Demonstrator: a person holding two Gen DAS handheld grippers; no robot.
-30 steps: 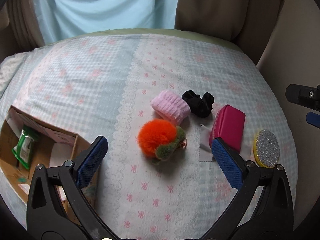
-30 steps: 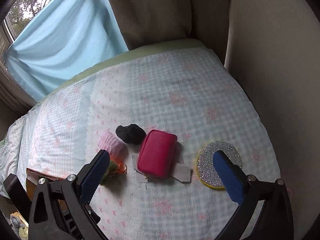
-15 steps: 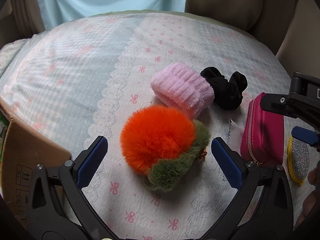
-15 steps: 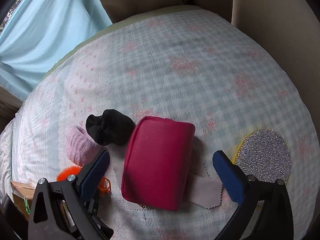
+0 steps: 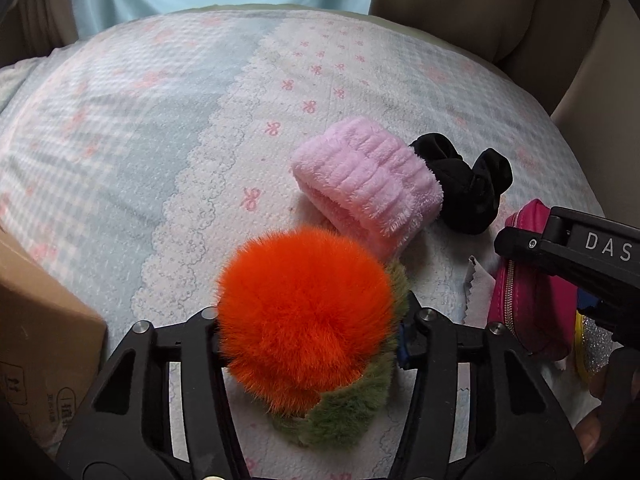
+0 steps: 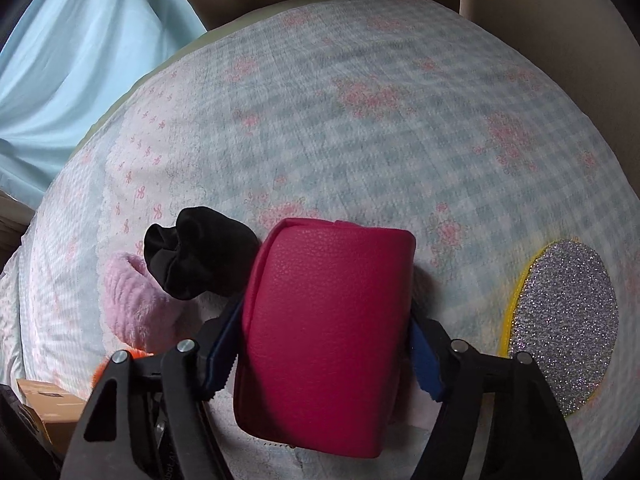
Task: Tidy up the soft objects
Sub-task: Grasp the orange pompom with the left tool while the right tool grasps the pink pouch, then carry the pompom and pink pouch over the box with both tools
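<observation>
My left gripper [image 5: 310, 330] is shut on a fluffy orange pom-pom with a green fur edge [image 5: 304, 312] lying on the bedspread. A pink plush band [image 5: 366, 184] lies just beyond it, with a black scrunchie [image 5: 466, 192] to its right. My right gripper [image 6: 322, 340] is shut on a magenta zip pouch [image 6: 324, 320], its blue pads pressed against both sides. The pouch also shows in the left wrist view [image 5: 532, 304], with the right gripper's arm across it. The black scrunchie [image 6: 200, 252] and pink band [image 6: 134, 304] sit left of the pouch.
A cardboard box [image 5: 36, 332] stands at the left bed edge. A round glitter pad with a yellow rim [image 6: 564, 324] lies right of the pouch. A small grey cloth [image 5: 478, 292] lies beside the pouch. Curtains and a beige wall lie beyond the bedspread [image 6: 360, 120].
Both grippers came down and forward onto the bed and closed: the left on the orange pom-pom, the right on the magenta pouch. Both were open before.
</observation>
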